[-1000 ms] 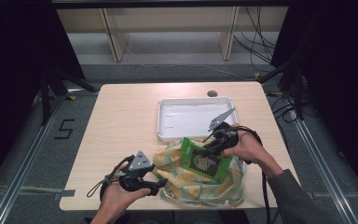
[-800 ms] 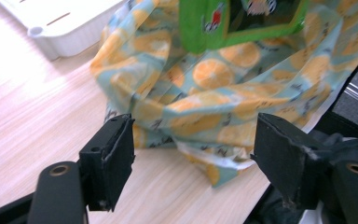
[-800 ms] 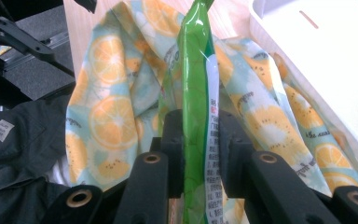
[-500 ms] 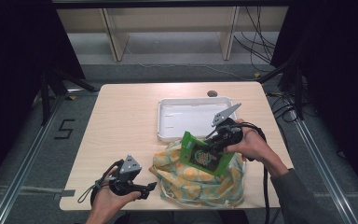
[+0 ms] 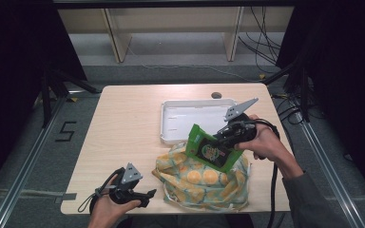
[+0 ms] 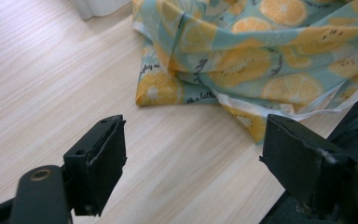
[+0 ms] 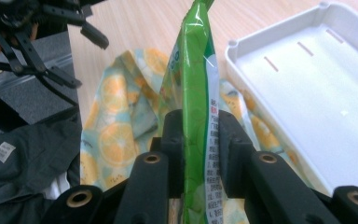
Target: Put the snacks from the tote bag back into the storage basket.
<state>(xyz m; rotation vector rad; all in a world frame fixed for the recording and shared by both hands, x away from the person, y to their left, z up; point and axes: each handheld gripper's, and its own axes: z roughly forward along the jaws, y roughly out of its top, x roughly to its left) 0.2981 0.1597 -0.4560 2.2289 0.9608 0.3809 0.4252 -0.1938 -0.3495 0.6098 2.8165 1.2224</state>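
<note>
Packet (image 5: 208, 151): green; my right gripper (image 5: 220, 141) pinches it, lifted over the bag, at 4 o'clock of the table.
Bag (image 5: 204, 183): orange-fruit cloth, crumpled at the table's 5 o'clock edge.
Tray (image 5: 171, 118): white, at 12 o'clock from the bag.
Left gripper (image 5: 148, 197): jaws wide apart, holding nothing, at 9 o'clock from the bag.
Table (image 5: 123, 123): light wood.

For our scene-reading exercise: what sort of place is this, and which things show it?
Probably a lab recording station: a lone wooden table on a railed floor, loose cables behind it, and a handheld gripper with its own camera.
</note>
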